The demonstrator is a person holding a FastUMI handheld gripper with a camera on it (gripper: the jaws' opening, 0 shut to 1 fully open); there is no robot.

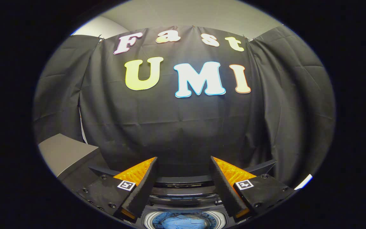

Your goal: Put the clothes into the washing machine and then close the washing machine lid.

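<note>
On the far left a grey box-like surface sits against the black cloth wall; what it belongs to is not clear. Moving right, the gripper hangs with its fingers spread wide and nothing between them.

Between and below the fingers lies the washing machine, seen from above: its dark top panel runs left to right just beyond the fingertips, and nearer than that, low between the finger bases, is the round drum opening with a pale metallic rim. Inside the drum rests a blue cloth, crumpled, which I take to be the clothes (only a slice of it is visible, so how much is in there I cannot say). So the garment already seems to be in the tub, below and slightly nearer than the open claw.

That would leave the lid. The dark curved band across the far side of the opening may be the raised lid or the rear panel; I cannot tell which. If it is the lid, it lies straight ahead of the fingers, its long axis running left to right across them, and the coming move would likely be to reach forward over the drum and bring it down toward the near side.

At the far right, more black cloth.
</note>
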